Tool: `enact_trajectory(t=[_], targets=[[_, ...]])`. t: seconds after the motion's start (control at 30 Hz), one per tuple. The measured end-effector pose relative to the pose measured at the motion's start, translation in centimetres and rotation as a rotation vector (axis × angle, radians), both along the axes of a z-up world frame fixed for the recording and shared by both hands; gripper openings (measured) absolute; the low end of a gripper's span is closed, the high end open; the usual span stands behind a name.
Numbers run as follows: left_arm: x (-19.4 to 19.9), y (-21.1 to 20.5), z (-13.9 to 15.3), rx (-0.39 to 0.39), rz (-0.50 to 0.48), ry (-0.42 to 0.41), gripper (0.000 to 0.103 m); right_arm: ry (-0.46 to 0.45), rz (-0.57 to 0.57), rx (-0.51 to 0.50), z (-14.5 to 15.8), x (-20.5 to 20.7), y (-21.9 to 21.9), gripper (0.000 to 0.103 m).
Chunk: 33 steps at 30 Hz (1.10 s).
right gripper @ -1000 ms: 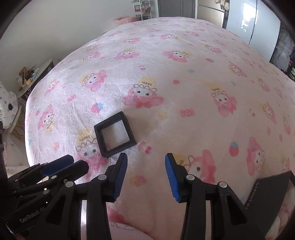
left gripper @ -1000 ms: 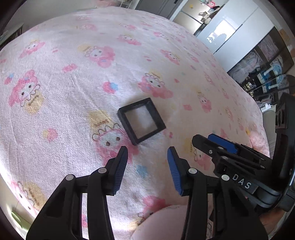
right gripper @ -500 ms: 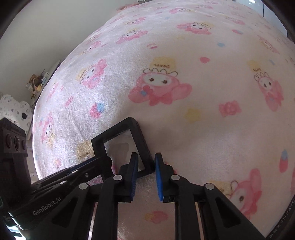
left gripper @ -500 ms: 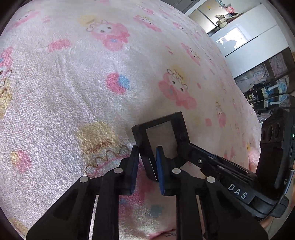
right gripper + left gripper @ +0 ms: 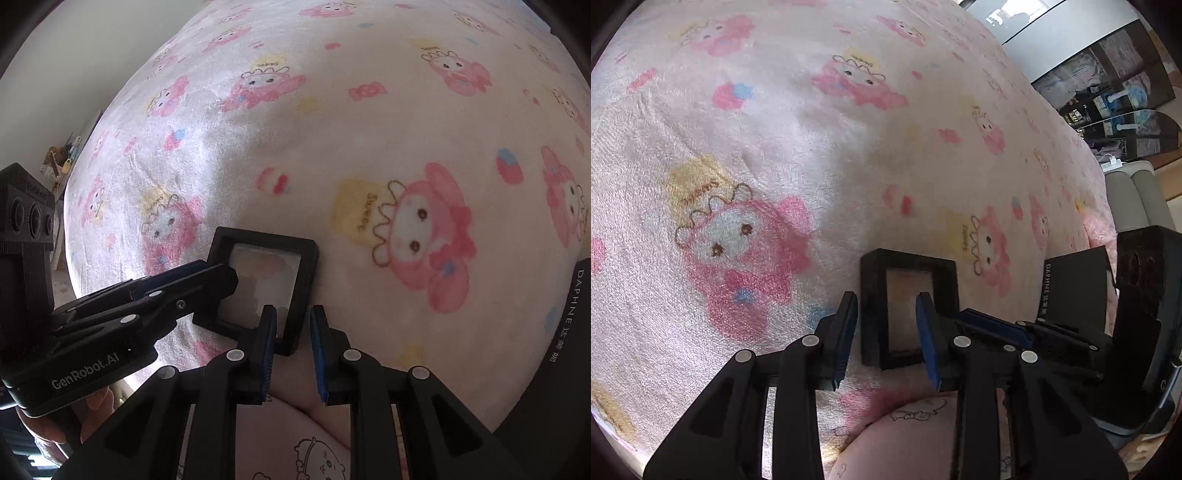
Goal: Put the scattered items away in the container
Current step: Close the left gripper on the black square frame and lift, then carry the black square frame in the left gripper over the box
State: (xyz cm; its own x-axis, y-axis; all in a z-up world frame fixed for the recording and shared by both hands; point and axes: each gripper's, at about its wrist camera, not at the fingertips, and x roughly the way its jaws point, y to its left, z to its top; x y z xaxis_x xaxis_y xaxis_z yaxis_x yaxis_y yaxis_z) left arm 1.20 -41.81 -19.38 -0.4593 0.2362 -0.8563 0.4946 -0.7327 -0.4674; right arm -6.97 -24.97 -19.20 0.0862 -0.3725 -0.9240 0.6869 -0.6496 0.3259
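A small black square frame box with a clear window lies tilted on the pink cartoon blanket. My left gripper straddles its left rim. The jaws are opening and the pads stand off the rim. My right gripper is shut on the frame box at its right rim, near the lower corner. It shows in the left wrist view as dark fingers reaching in from the right. The left gripper reaches in from the left in the right wrist view. A black container lettered DAPHNE sits just right of the frame.
The blanket spreads wide beyond the frame. The black container fills the right edge of the right wrist view. A person's hand holds the left gripper. Pink printed clothing lies under both grippers. Cabinets and a grey seat stand past the bed's right edge.
Both grippers came down onto the frame box and closed on opposite rims. Since then the left jaws have widened, and the frame sits nearer the bed's edge and the black container.
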Motion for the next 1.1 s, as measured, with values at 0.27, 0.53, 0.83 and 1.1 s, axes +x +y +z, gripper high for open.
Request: enact_trajectory(t=[0.27,0.53,0.83,1.1], targets=[[0.6,2.6,4.0,-0.007,-0.052,0.064,0.022,0.041,-0.044,-0.062,2.1,0.5,2.2,0.016],[-0.5,13.1,11.6,-0.009,-0.276,0.224,0.022,0.177,-0.224,-0.131,10.1,1.6,14.2,0.017],[-4.2,30.2,12.1,0.114,-0.585,0.251,0.023,0.266,-0.477,-0.058,11.9,1.1,31.7,0.017],[-7.6,39.7,9.1,0.098,-0.701,0.166,0.023,0.226,-0.640,0.005,7.6,-0.7,41.0,0.017]])
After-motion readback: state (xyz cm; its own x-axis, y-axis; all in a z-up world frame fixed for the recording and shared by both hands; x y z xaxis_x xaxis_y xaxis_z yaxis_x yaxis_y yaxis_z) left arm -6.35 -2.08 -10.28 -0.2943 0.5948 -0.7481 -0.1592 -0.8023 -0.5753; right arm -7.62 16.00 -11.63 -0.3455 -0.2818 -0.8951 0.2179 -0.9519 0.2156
